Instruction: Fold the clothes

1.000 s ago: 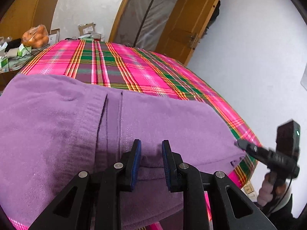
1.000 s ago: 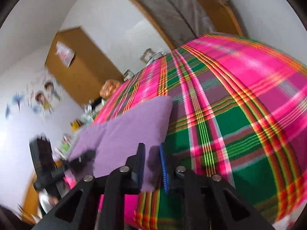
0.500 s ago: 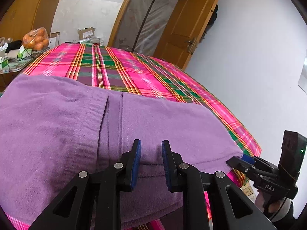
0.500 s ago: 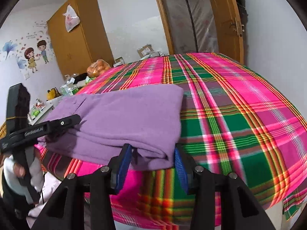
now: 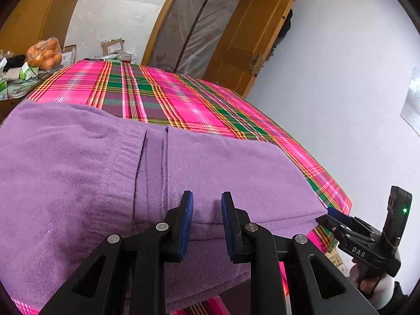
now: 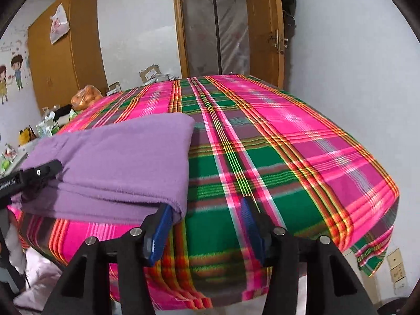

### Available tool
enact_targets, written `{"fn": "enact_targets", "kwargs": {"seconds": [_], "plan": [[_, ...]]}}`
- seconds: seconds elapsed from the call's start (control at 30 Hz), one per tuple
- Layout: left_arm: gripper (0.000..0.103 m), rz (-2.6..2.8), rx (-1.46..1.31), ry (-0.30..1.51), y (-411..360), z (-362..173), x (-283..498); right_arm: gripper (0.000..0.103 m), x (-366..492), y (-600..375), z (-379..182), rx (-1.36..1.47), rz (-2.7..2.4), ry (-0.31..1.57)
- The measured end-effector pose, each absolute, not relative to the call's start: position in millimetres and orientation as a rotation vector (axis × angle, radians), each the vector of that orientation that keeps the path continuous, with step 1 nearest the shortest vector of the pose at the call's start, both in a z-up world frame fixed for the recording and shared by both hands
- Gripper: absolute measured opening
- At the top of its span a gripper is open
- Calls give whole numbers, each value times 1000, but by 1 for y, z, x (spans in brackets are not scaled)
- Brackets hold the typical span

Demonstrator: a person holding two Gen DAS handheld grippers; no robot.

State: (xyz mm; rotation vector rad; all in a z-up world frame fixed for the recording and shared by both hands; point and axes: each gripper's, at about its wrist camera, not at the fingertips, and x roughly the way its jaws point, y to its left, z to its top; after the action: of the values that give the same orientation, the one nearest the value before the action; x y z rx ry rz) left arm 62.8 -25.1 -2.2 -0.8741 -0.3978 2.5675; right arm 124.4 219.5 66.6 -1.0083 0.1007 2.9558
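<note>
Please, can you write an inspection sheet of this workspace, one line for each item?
Surface: bed under plaid cover, which hangs over the near edge.
Job's things: purple garment, folded in layers, at the near edge.
Clutter: bag of oranges, boxes and small items beyond the bed.
Grippers: left gripper has the garment's fold between its pads; right gripper has just been opening, nothing between its pads, one pad beside the garment's corner.
Cables: nothing seen clearly.
Surroundings: wardrobe, open door, white walls, wall stickers.
</note>
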Motion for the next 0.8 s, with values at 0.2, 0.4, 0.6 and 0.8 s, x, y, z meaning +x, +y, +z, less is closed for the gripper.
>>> {"fn": "enact_targets", "kwargs": {"seconds": [0.2, 0.4, 0.6, 0.8], "plan": [[22, 2557, -882, -418, -30, -1, 68, 46, 133, 238, 87, -1023, 3052, 81], [22, 2569, -885, -400, -28, -1, 68, 8, 95, 239, 111, -973, 3178, 241], [22, 2578, -893, -366, -26, -3, 72, 7, 22, 219, 102, -1176, 3193, 208], [23, 2556, -917, -357, -24, 6, 74, 6, -17, 231, 102, -1273, 3170, 334]]}}
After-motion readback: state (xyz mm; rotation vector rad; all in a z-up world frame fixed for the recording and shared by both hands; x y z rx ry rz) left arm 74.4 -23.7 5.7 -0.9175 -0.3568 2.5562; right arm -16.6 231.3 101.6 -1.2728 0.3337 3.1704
